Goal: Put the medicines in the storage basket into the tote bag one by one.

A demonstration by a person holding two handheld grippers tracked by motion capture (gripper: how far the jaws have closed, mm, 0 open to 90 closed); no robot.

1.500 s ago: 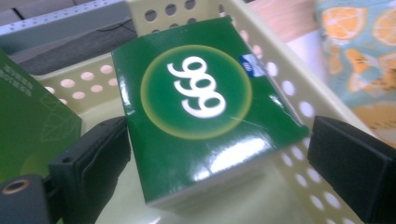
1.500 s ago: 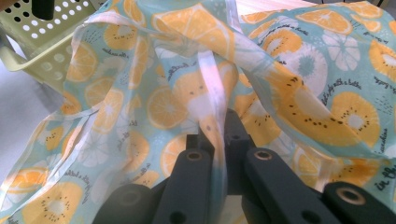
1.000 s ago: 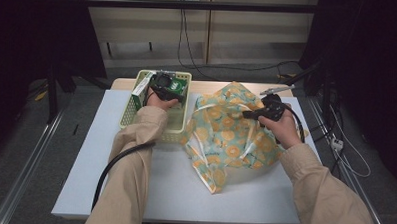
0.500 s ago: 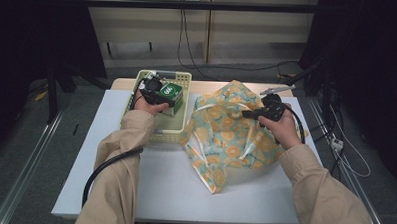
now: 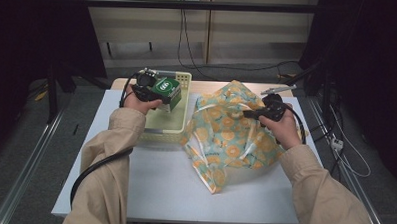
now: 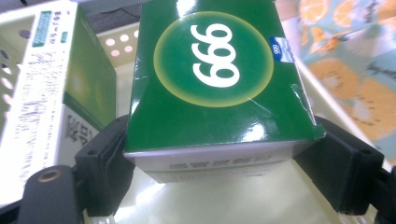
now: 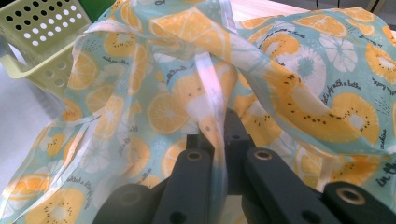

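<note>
Your left tool [image 5: 154, 92] clamps the green box [image 5: 167, 89], held above the yellow basket [image 5: 182, 125]. Your right tool [image 5: 260, 113] pinches the fruit-print bag [image 5: 225, 138] by its rim, on the white table [image 5: 159, 185]. Grey floor and cables surround you.

Lab: black curtains [image 5: 34, 31], trailing cables [image 5: 189, 46], bare table [image 5: 164, 186].
</note>
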